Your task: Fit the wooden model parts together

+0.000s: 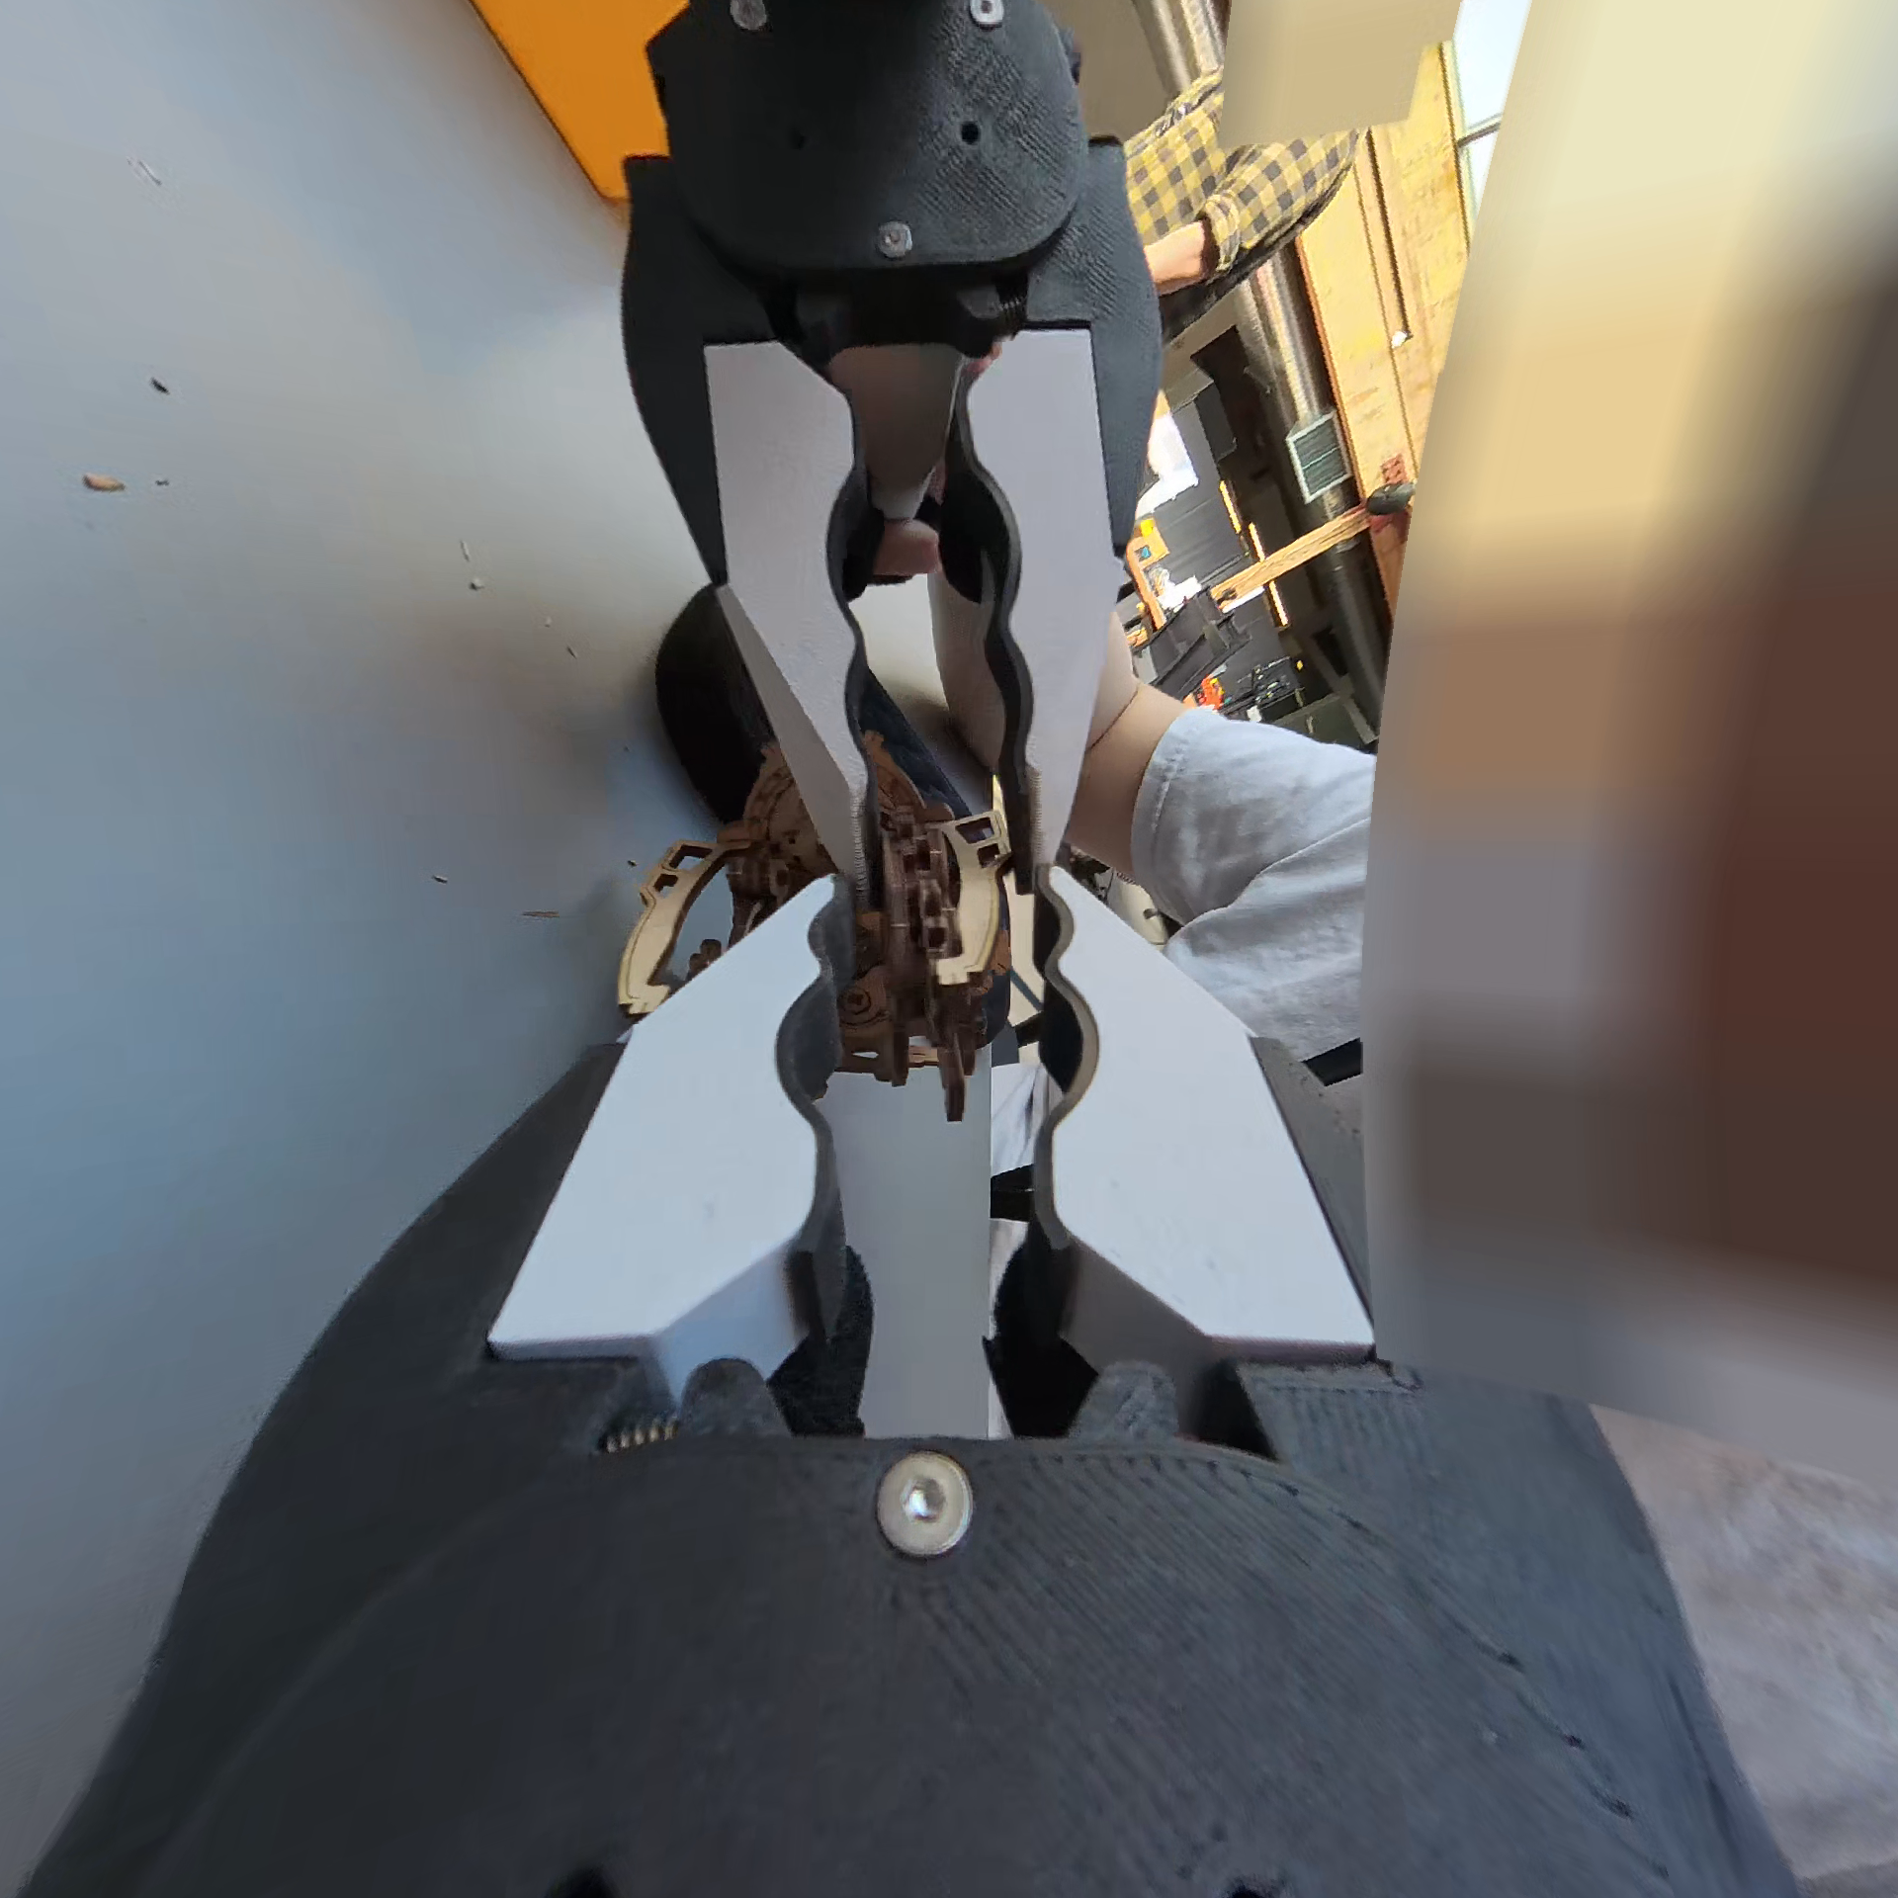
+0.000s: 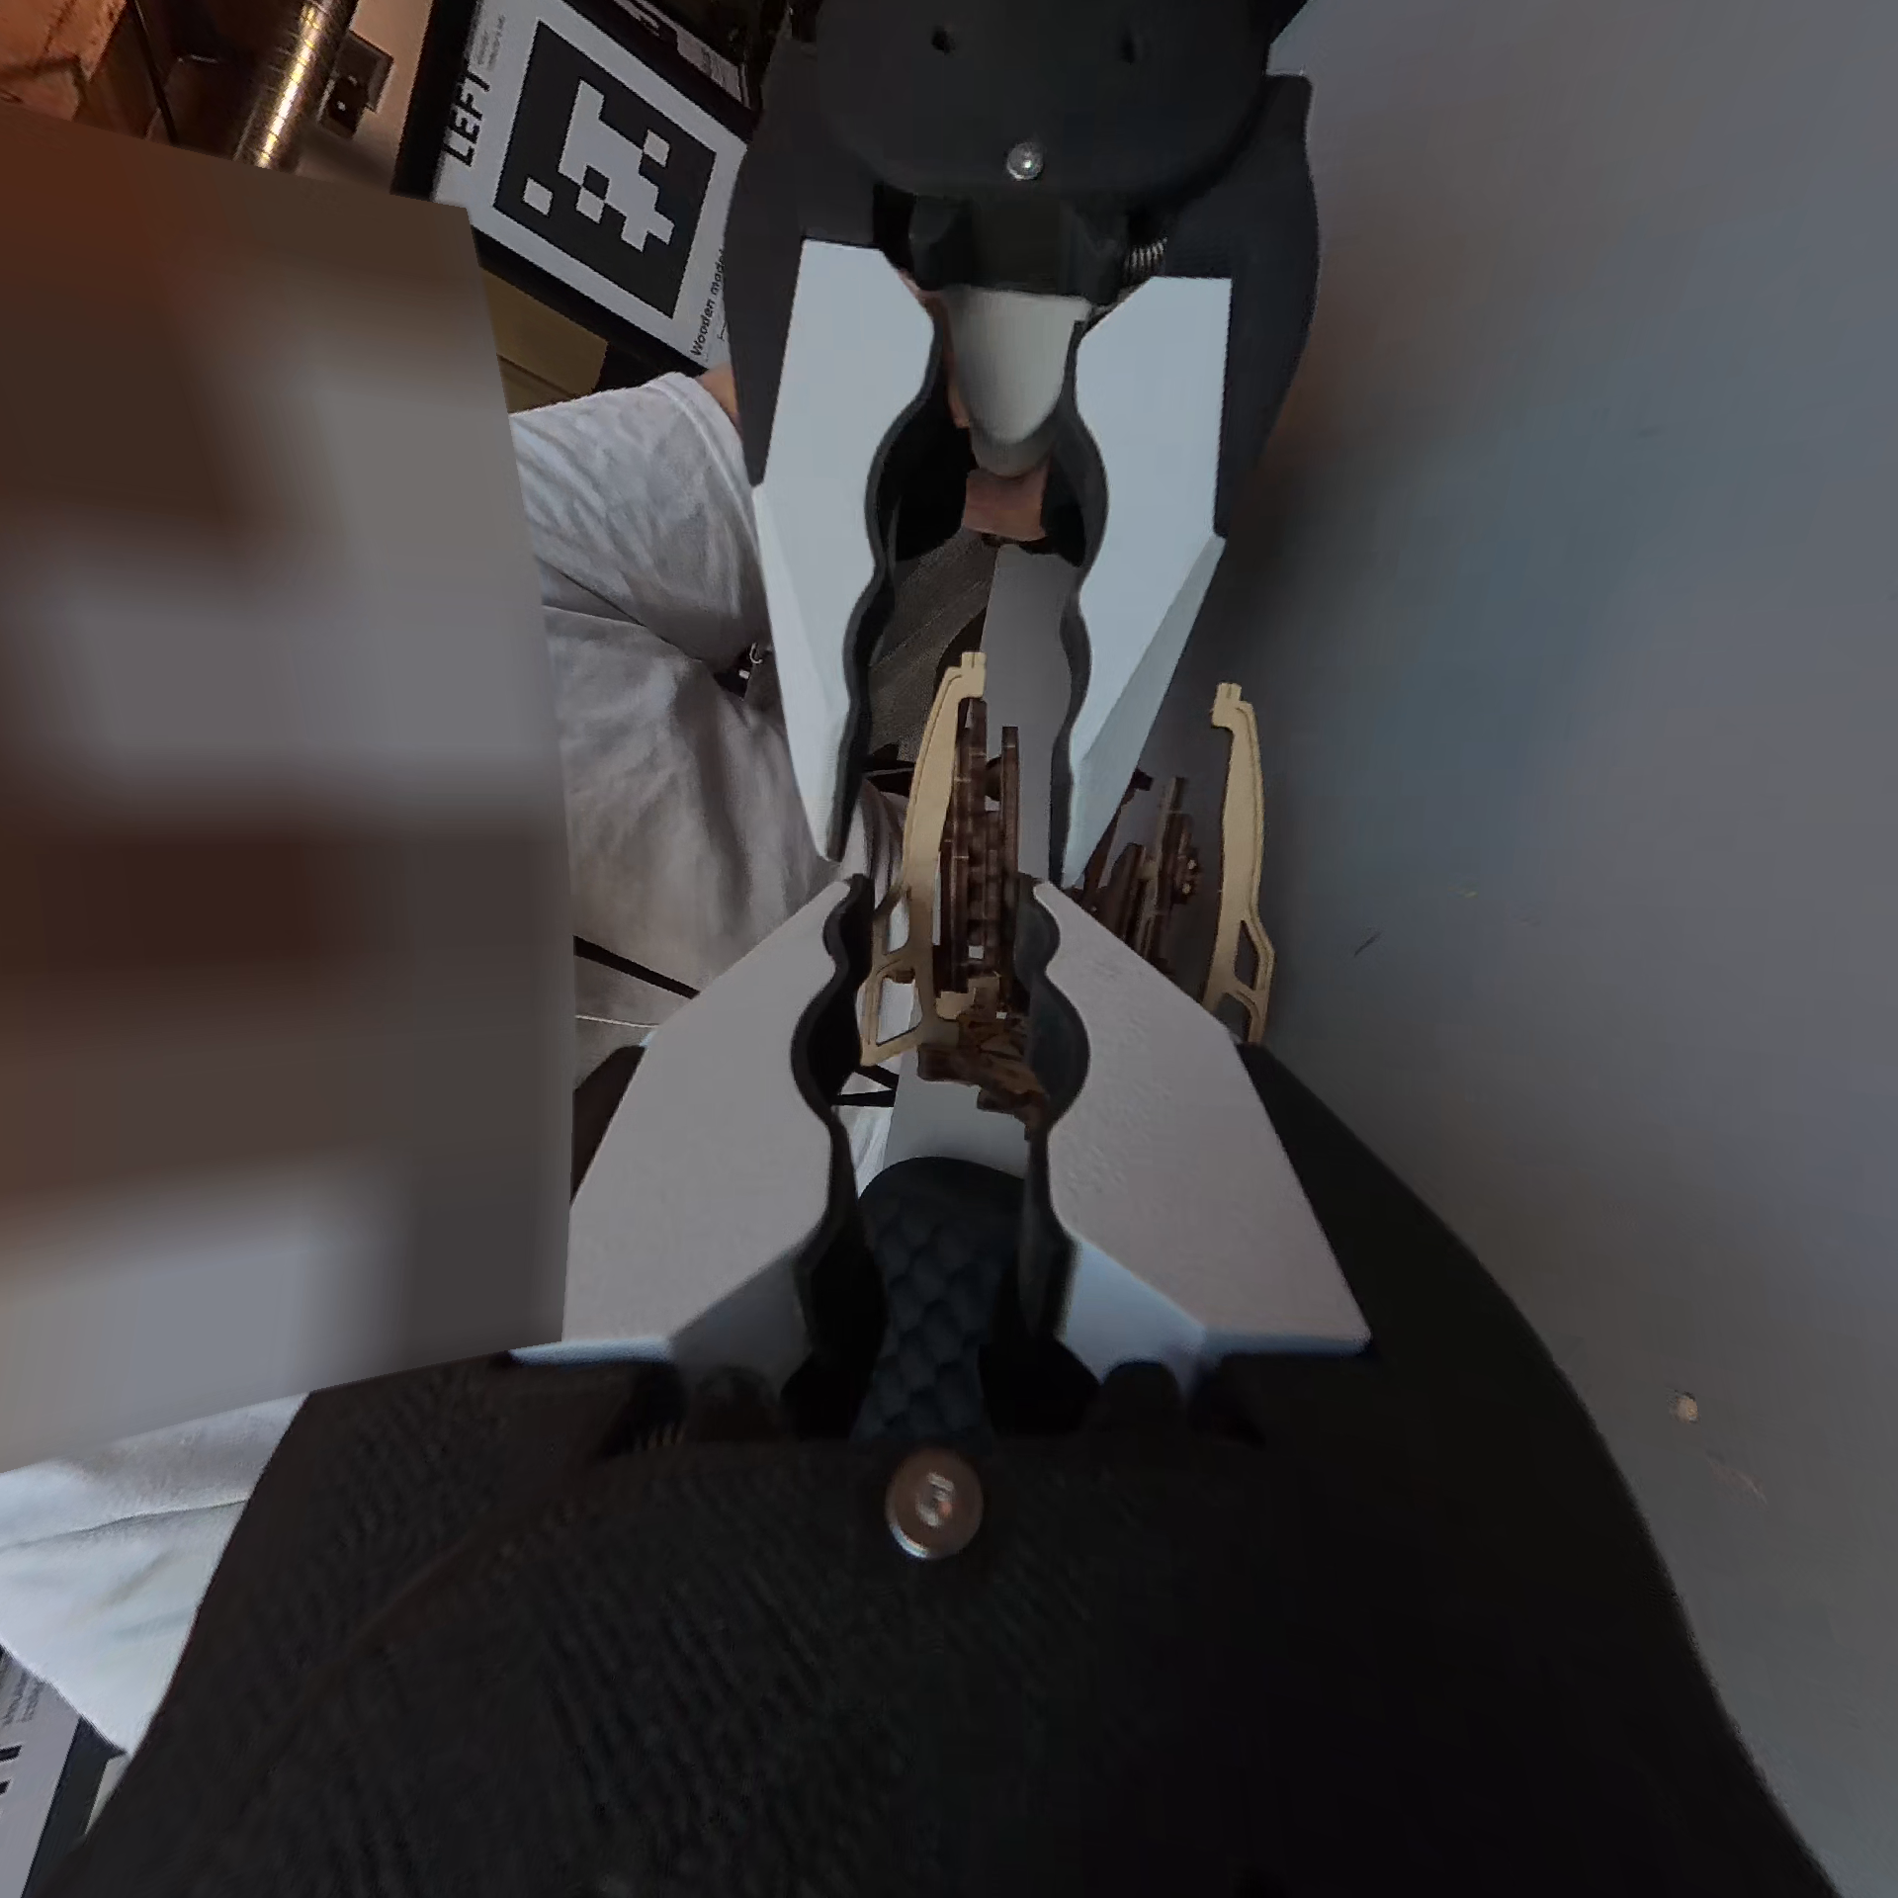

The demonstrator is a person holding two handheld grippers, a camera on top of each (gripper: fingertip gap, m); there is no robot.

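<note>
Around the brown and pale laser-cut wooden model, tip to tip: grips its dark layered core from one end with the left gripper, clenched, and from the opposite end with the right gripper, clenched on the same core as far as can be judged. Holds the model close beside the pale grey table surface; cannot tell whether touching it. Leaves the thin pale curved wooden arm jutting out of the model, outside both sets of fingers and towards the grey surface, unsupported. Risks snapping that arm if either end twists or if the model swings into the surface. Risks also crushing or splitting the thin stacked plates by squeezing harder, since only the very fingertips bear on them. Could pop joints already seated if the two ends push off-axis rather than straight towards each other. Could slip and drop the model, given so shallow a bite at each end. As for containers: none next to the model; only a white cardboard box with a black-and-white square marker well beyond the model, contents hidden.
</note>
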